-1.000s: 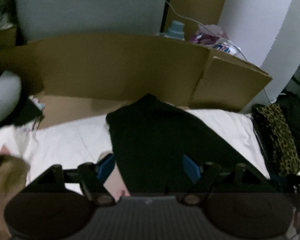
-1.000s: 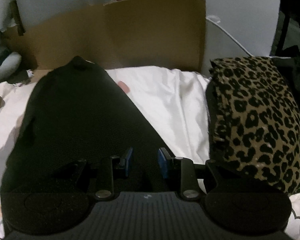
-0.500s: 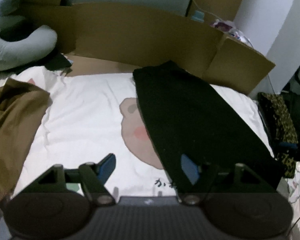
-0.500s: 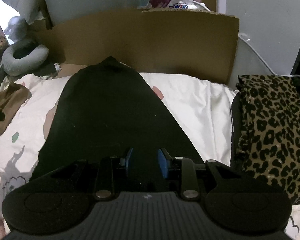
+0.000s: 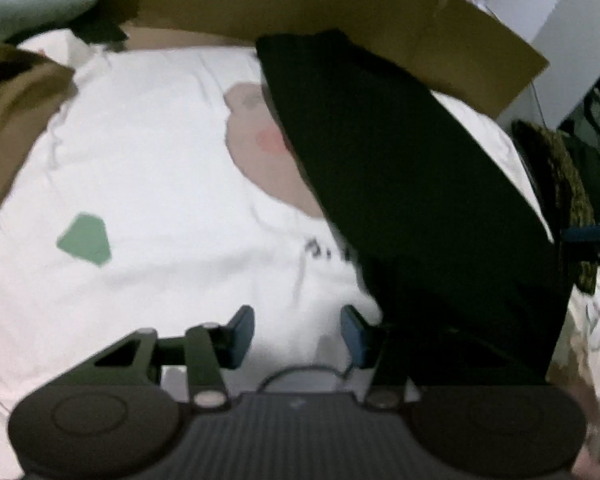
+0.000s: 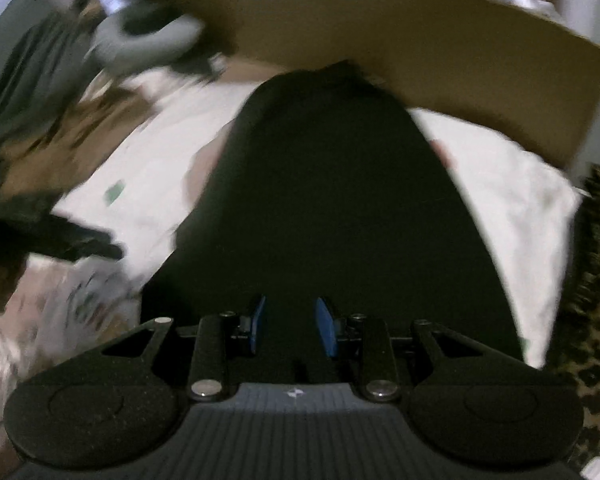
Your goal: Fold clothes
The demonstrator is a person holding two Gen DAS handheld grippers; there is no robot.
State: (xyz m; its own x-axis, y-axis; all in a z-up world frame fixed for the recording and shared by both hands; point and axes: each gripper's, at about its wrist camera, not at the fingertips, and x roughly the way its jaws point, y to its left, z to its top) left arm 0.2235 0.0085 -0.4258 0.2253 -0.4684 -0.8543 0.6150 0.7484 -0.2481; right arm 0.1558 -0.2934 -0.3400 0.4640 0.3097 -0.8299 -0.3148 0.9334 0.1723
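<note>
Black garment (image 6: 332, 200): spread lengthwise on the white printed bed sheet (image 5: 148, 168), far end against the cardboard sheet (image 6: 400, 40). Right tongs (image 6: 290, 330): narrow, clamped on its near edge. Left tongs (image 5: 298, 334): closing, nothing between, just left of garment.

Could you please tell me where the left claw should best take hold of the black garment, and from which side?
Probably its near left edge, approached from the bare white sheet side. The black garment lies long and flat, and that edge sits just beside the left claw, whose jaws are closing with only sheet between them. The right claw already seems to pinch the near end.
</note>
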